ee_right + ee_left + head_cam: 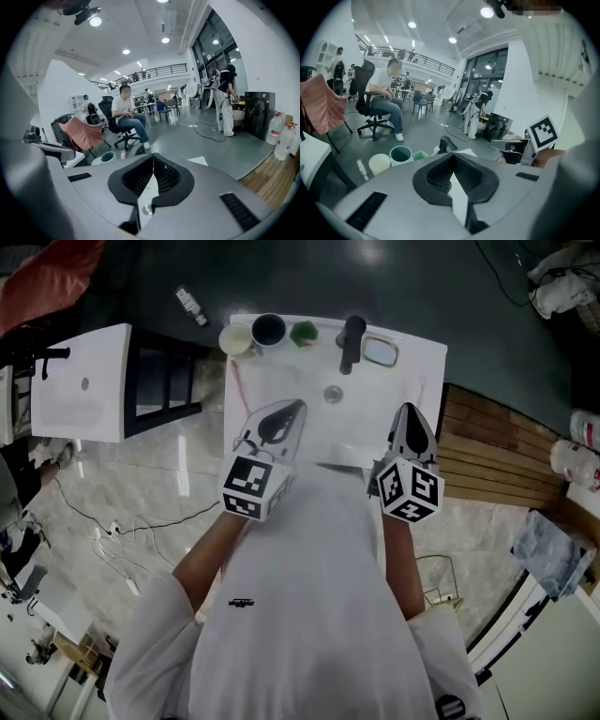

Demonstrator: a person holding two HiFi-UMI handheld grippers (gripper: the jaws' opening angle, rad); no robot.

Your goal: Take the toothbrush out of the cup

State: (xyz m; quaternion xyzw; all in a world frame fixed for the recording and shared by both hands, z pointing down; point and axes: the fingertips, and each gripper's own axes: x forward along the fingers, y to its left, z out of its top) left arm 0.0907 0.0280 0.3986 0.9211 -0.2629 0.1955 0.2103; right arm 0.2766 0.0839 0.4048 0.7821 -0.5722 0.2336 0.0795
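So both tools were clenched with nothing in them. The left gripper [296, 411] had its jaws pressed together at the tip in its own view, only white sink [412, 381] showing through the gap behind the pads, and the right gripper [410, 418] looked the same, jaws meeting with nothing between them. From the head view both hung over the near edge of the sink, left and right of the drain, well apart from each other.

The toothbrush [237, 388] was hard to make out, just a thin pink stick. It lay flat on the left side of the sink, outside the cups and just in front of the cream cup [234, 340]. Neither gripper was touching it. The dark teal cup [268, 330] sat right beside the cream one at the back left corner, with a small green thing [303, 333] next to it, then the black faucet [352, 343].

Behind the sink, a person on an office chair [384, 105] showed up in both gripper views.
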